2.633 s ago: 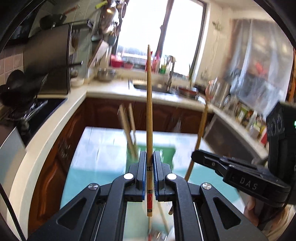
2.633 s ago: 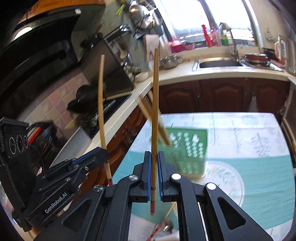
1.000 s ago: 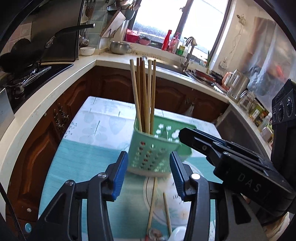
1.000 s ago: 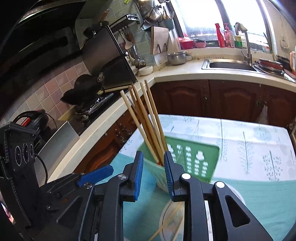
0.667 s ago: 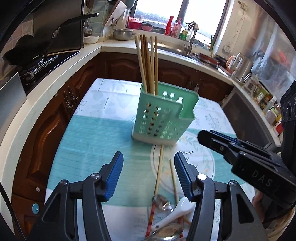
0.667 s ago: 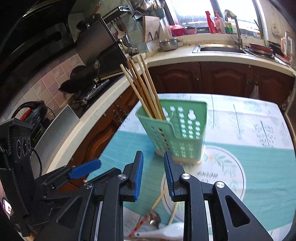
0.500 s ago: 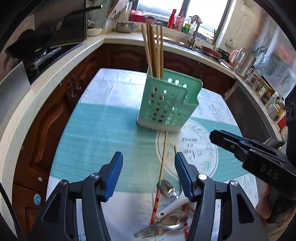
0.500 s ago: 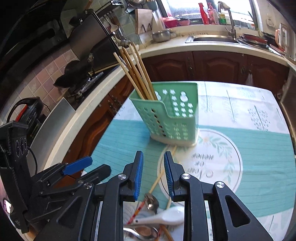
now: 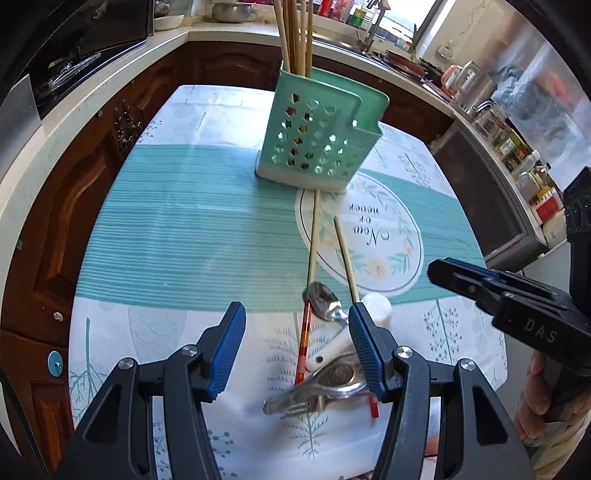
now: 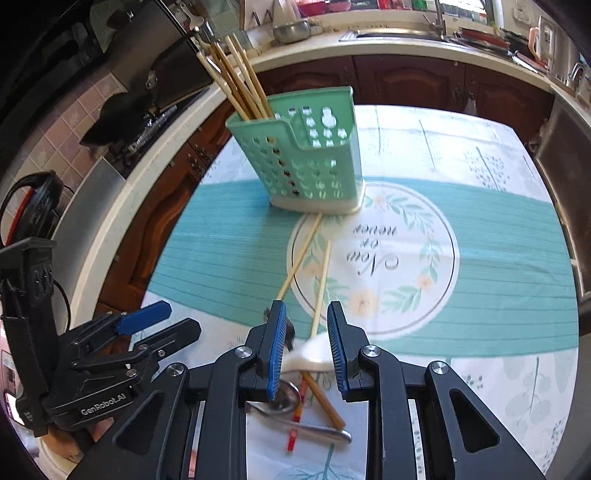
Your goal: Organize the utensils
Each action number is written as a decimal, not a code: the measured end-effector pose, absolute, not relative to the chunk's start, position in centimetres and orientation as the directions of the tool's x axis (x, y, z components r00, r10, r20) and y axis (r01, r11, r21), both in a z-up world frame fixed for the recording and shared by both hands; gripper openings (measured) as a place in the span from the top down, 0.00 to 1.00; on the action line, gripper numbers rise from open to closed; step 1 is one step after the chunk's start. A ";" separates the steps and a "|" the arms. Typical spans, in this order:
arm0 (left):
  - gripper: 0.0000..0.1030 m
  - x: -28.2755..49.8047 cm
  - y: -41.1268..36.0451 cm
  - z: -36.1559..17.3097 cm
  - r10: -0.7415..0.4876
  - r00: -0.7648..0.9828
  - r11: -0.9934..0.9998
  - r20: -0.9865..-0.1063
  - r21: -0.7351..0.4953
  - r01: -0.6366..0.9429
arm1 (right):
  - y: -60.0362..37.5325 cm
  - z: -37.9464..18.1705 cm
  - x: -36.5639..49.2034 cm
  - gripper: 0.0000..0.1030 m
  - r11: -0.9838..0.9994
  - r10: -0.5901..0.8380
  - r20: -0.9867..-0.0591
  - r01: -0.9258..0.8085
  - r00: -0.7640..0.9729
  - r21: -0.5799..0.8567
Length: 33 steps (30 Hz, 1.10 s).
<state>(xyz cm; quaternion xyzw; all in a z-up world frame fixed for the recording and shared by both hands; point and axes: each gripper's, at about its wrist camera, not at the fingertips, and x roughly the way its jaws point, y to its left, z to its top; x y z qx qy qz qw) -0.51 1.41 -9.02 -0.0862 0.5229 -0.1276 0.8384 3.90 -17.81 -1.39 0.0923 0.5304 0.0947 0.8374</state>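
Some chopsticks [image 9: 295,33] stand in the green holder [image 9: 317,144]. Two chopsticks [image 9: 312,243], spoons [image 9: 325,302] and a fork [image 9: 295,402] wait on the desk [image 9: 177,229]. The left hand-held gripper [image 9: 297,347] is wide, the right hand-held gripper [image 10: 306,347] narrow; both hold nothing.

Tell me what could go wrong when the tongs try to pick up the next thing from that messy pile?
The two loose chopsticks lie tangled with the metal spoons and a white spoon, so lifting one may drag or flick the others. One chopstick's far tip touches the foot of the green holder, so a tug might nudge it. Both tongs, left and right, hover over the same pile and could bump.
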 end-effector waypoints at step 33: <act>0.45 -4.5 5.3 -15.4 -0.475 0.339 0.858 -0.812 -0.513 -0.027 | -17.5 -10.9 -0.2 0.80 0.883 0.446 -0.862 0.037 0.241 0.468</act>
